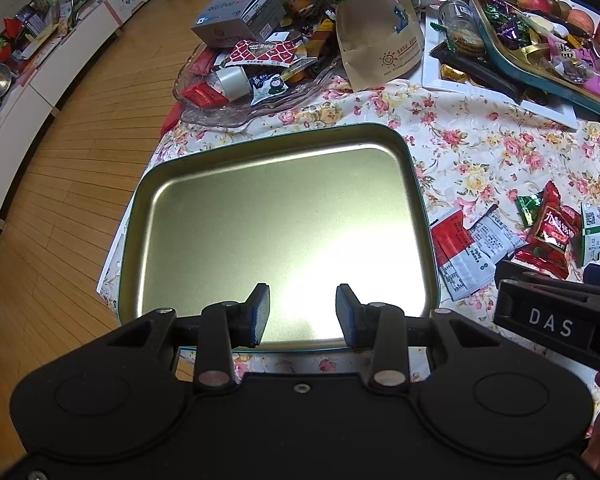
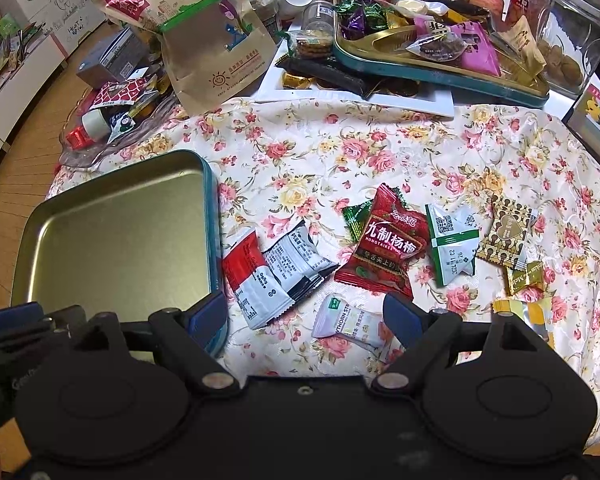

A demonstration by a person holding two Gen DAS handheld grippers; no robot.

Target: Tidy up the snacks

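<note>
My left gripper (image 1: 302,314) hangs with jaws apart, holding nothing, over the shallow gold-lined rectangular tin tray (image 1: 380,136). My right gripper (image 2: 305,314) gapes wide; the red plum-candy packet (image 2: 382,254) lies at its one o'clock on the floral tablecloth (image 2: 300,152).

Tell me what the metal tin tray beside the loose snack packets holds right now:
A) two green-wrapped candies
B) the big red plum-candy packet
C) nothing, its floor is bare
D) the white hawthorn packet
C: the tin tray shows only bare, shiny metal inside, while the red packet, the hawthorn packet and the rest lie on the floral tablecloth to its right.
</note>
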